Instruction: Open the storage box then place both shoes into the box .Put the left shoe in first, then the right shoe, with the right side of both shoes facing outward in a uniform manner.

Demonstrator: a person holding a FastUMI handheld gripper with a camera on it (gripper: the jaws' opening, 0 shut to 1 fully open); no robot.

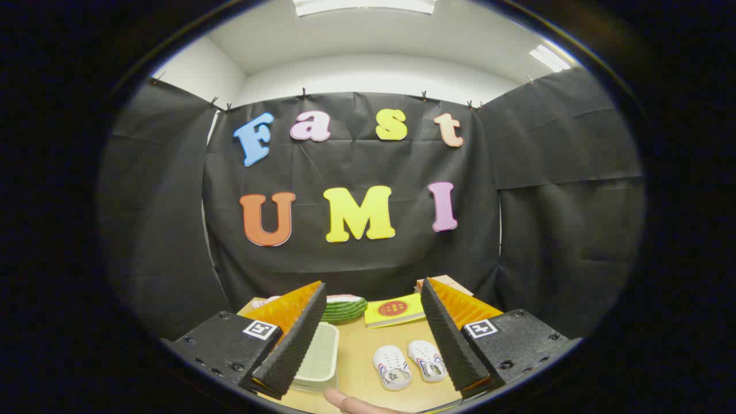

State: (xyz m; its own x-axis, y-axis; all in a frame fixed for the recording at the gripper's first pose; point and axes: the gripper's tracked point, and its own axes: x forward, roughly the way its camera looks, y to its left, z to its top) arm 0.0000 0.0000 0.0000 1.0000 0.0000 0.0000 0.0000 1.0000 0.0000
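We judged the task not yet begun: the storage box (318,357), low and left of centre in the frame beside the left finger, still had its lid on, and both shoes (409,364) lay side by side on the worktop (356,351), low and right of centre, just beside the right finger. Opening the box and loading left shoe, then right, remained. The tool (374,333) was held high above the worktop, pointing level toward the booth wall, its fingers spread wide and holding nothing. A fingertip (351,402) showed at the bottom edge.
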